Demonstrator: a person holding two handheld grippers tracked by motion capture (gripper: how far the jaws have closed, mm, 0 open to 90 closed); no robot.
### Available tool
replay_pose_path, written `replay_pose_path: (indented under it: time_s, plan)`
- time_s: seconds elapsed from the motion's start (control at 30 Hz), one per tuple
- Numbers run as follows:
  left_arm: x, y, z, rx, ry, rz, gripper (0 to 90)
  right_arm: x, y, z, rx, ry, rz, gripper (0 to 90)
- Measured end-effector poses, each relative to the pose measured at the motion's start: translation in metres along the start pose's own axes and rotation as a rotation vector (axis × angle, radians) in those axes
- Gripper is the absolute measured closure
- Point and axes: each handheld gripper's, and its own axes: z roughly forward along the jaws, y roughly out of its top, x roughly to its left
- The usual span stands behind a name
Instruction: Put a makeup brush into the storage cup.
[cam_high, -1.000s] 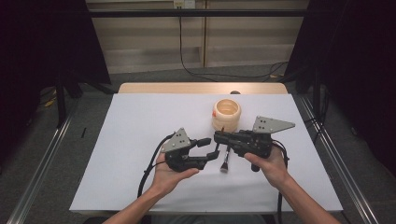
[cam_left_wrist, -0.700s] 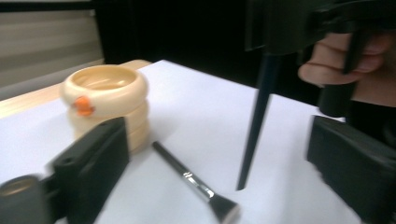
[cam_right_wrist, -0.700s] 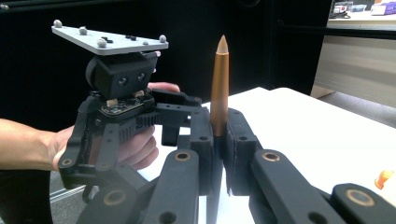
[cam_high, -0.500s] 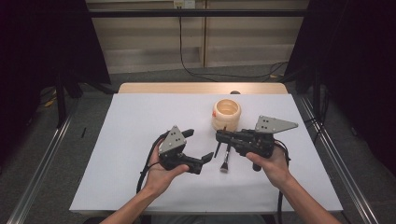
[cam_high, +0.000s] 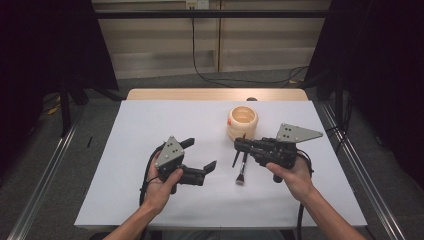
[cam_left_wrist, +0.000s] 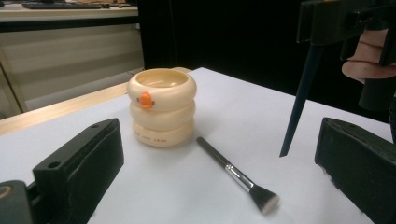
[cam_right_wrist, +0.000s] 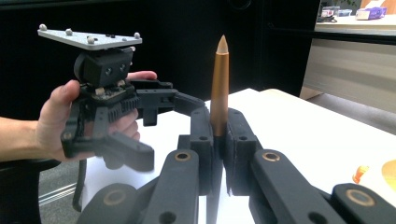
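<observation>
High view: a white worktop (cam_high: 150, 125) with a person's two forearms entering from the bottom edge, each hand holding a pair of tongs.

Left tongs (cam_high: 199, 155): jaws spread wide, having just been opening, with nothing between them. In the left gripper view the two black jaws stand at either side of the frame, well apart, and the bare worktop lies between them.

Right tongs (cam_high: 239, 144): jaws closed on a slim pointed stick (cam_high: 237, 156). In the right gripper view the stick (cam_right_wrist: 219, 86) rises upright from between the pressed jaws, orange-brown with a pale tapered tip. In the left gripper view its lower, dark part (cam_left_wrist: 299, 102) hangs slanted beneath the right tongs, its point just above the worktop and not touching it.

Makeup brush (cam_high: 242, 170): lies flat on the worktop, free of both tongs, between the two hands and just below the right tongs' jaws. In the left gripper view the brush (cam_left_wrist: 236, 175) has a dark handle, a silver ferrule and short pale bristles, the handle end pointing toward the cup.

Cream ringed cup (cam_high: 242, 121): stands upright near the far side of the worktop, just beyond the right tongs. In the left gripper view the cup (cam_left_wrist: 162, 108) shows three stacked rings and a small orange beak-like mark; its mouth is open.
</observation>
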Motion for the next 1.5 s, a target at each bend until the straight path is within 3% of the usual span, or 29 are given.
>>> replay_pose_path:
  time_s: [0.23,0.47,0.63,0.7,1.03,1.13,1.5]
  plan:
    - [0.011,-0.008,-0.018,-0.007,0.037,0.002,1.0,-0.002,-0.001,-0.002,0.002,-0.010,0.002,83.3]
    - [0.017,-0.017,-0.036,-0.039,0.066,-0.062,1.0,-0.004,-0.001,-0.006,-0.002,-0.021,0.003,83.3]
    - [0.022,-0.024,-0.049,-0.009,0.089,-0.058,1.2,-0.007,-0.002,-0.009,-0.002,-0.035,0.006,83.4]
    - [0.021,-0.027,-0.053,0.000,0.100,-0.024,1.3,-0.008,-0.002,-0.009,-0.001,-0.042,0.006,83.3]
    - [0.029,-0.045,-0.073,-0.023,0.132,-0.031,0.8,-0.013,-0.004,-0.013,0.006,-0.075,-0.006,83.3]
    - [0.028,-0.046,-0.079,-0.030,0.134,-0.010,0.7,-0.014,-0.003,-0.014,0.002,-0.083,-0.010,83.3]
    - [0.034,-0.047,-0.082,-0.040,0.148,-0.053,0.8,-0.026,-0.005,-0.019,-0.002,-0.121,-0.003,83.3]
